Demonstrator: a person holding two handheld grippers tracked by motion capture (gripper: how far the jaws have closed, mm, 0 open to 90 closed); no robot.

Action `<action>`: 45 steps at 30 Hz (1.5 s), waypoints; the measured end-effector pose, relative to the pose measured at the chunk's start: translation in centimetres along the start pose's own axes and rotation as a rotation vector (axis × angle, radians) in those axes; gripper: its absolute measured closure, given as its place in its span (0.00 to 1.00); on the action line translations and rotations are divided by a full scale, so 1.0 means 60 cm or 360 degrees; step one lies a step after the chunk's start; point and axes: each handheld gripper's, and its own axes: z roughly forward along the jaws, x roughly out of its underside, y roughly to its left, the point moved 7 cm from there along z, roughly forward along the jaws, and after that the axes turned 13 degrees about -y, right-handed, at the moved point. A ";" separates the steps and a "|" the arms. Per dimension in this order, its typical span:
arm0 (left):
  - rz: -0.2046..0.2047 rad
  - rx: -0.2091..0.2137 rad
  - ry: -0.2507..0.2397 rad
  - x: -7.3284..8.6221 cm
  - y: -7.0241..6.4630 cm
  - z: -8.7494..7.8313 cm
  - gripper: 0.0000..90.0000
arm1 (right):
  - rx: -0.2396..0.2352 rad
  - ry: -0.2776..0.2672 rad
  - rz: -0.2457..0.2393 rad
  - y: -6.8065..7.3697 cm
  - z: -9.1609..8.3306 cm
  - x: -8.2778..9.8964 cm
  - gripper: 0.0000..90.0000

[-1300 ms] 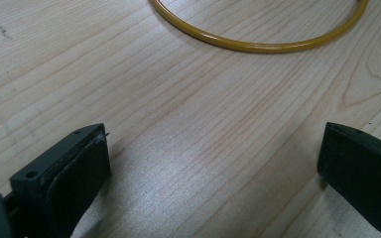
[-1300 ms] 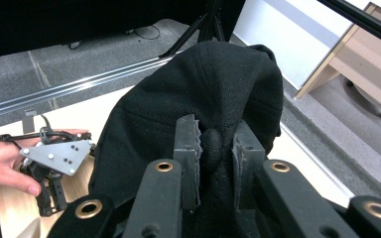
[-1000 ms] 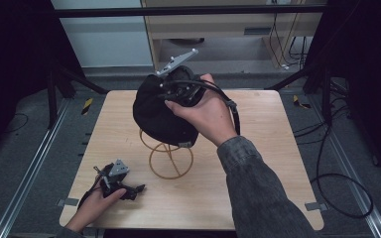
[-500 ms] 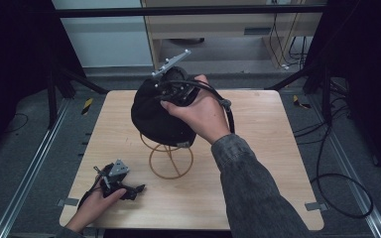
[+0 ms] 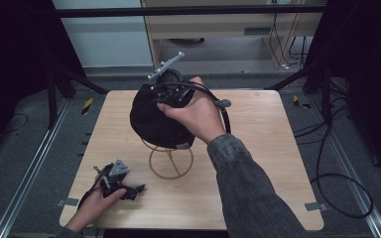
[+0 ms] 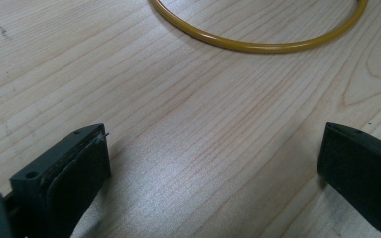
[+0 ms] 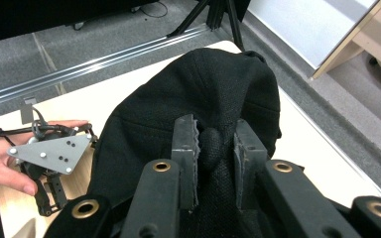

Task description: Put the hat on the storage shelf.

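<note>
Right gripper [image 7: 214, 148] is clamped on the black cap's [image 7: 198, 99] top button.
Cap is held at frame centre over the yellow wire stand [image 5: 171, 161]; left gripper [image 5: 129, 191], jaws wide apart and empty, is rested on the table [image 5: 258, 148] at lower left.

Showing pale wood grain across the table [image 6: 188, 129], matt with a soft sheen. Gleaming glossy yellow along the smooth ring stand [image 6: 258, 45], looking like coated metal wire. Looking coarse and woven on the black cap [image 7: 218, 94], matt cloth with stitched seams. Pinching a fold of that cloth between ridged matt black pads [image 7: 186, 148] of the right gripper [image 7: 216, 144]. Lying dull grey and flat, the plate [image 7: 54, 151] on the left gripper [image 6: 213, 163], screw heads glinting.
</note>
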 end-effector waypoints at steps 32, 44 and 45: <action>0.0001 -0.0002 0.0000 0.000 -0.001 0.000 0.00 | 0.0000 0.0058 0.0044 -0.004 0.026 0.022 0.80; 0.0000 -0.0001 -0.0001 0.000 -0.001 0.000 0.00 | 0.0009 0.0073 0.0090 -0.008 0.027 0.030 0.70; 0.0000 -0.0002 -0.0001 0.000 -0.001 0.000 0.00 | 0.0009 0.0071 0.0096 -0.008 0.028 0.030 0.67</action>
